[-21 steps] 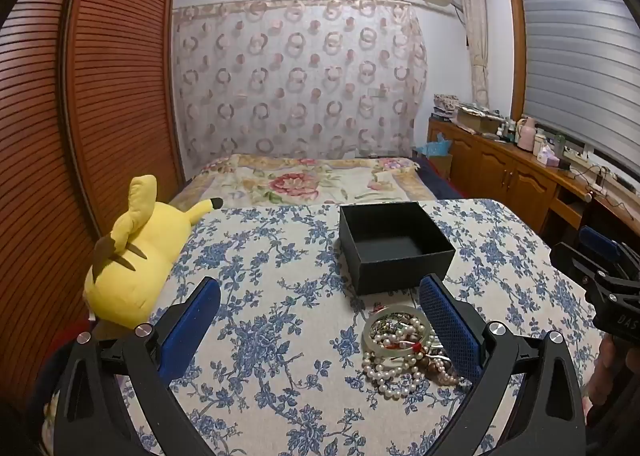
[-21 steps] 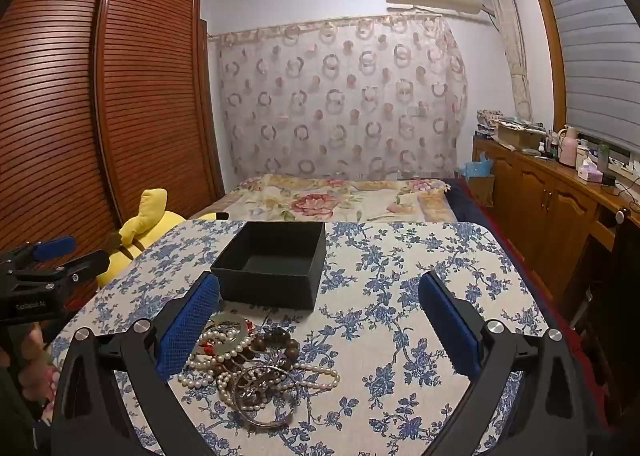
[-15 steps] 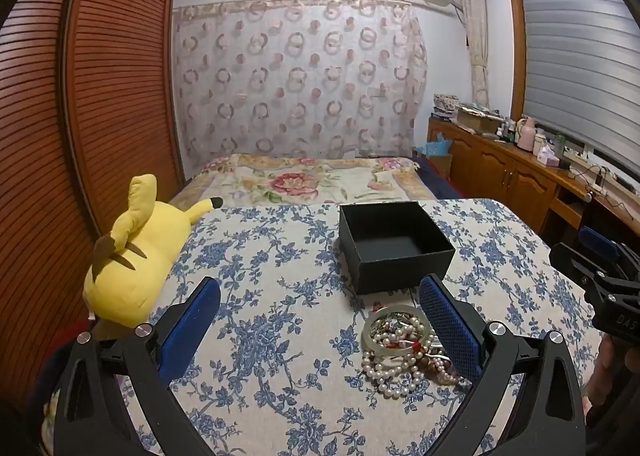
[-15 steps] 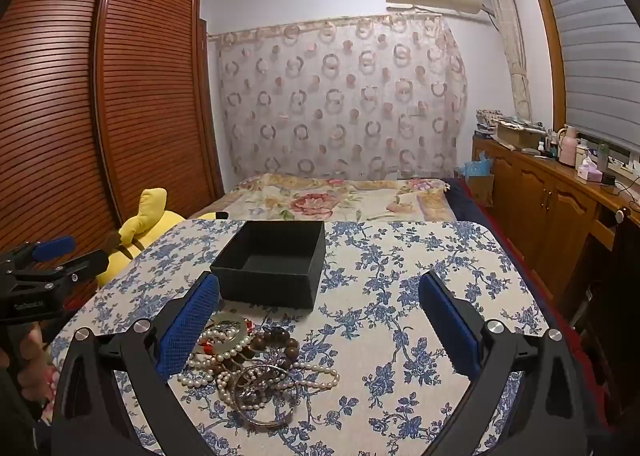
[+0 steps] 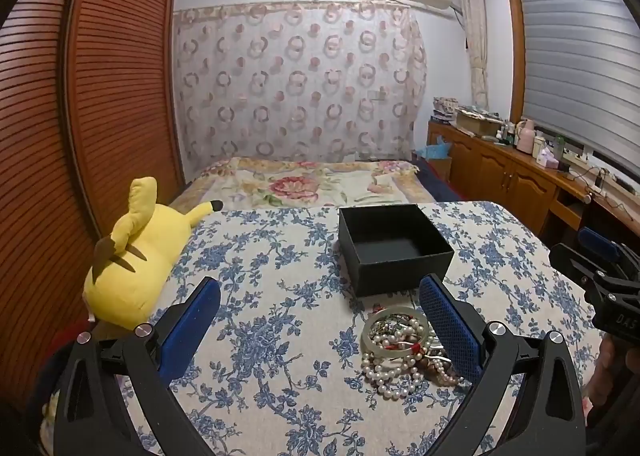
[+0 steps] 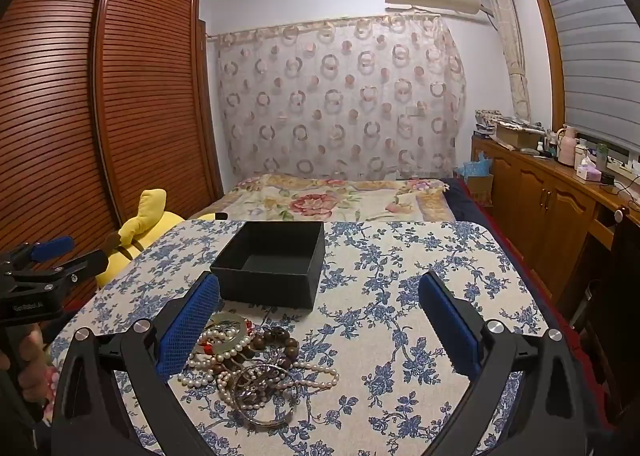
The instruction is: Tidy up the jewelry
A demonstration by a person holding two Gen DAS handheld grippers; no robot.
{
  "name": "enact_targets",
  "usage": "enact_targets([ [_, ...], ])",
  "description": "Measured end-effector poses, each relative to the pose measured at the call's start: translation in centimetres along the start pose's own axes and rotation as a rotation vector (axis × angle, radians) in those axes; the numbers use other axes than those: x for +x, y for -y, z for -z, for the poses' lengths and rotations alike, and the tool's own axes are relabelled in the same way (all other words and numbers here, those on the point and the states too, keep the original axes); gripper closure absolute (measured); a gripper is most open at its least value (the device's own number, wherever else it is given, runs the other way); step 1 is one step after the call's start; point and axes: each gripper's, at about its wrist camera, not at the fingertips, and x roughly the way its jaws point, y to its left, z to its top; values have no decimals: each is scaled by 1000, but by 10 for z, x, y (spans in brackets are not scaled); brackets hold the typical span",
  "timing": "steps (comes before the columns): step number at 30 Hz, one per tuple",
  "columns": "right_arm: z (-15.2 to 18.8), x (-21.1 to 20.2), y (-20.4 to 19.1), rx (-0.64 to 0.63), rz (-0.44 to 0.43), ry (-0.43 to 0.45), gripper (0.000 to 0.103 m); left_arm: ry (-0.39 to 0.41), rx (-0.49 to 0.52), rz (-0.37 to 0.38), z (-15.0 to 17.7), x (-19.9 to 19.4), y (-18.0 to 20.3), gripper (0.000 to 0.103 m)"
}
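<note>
A heap of jewelry (image 5: 400, 352) lies on the floral tablecloth: pearl strings, a pale jade bangle (image 5: 390, 332), dark wooden beads (image 6: 280, 340) and a metal bangle (image 6: 264, 392). The heap also shows in the right wrist view (image 6: 248, 360). An open, empty black box (image 5: 392, 248) stands just behind it, also seen from the right wrist (image 6: 272, 260). My left gripper (image 5: 320, 320) is open and empty, its right finger beside the heap. My right gripper (image 6: 318, 320) is open and empty, its left finger beside the heap.
A yellow plush toy (image 5: 136, 260) lies at the table's left edge. A bed (image 5: 304, 184) stands behind the table, a wooden wardrobe (image 5: 80, 116) to the left, and wooden cabinets (image 5: 520, 180) with clutter to the right.
</note>
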Motion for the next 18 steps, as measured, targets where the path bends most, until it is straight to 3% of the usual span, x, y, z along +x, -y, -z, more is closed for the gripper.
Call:
enact_targets([
  [18, 0, -1, 0, 0, 0, 2, 2, 4, -3, 0, -1, -1, 0, 6],
])
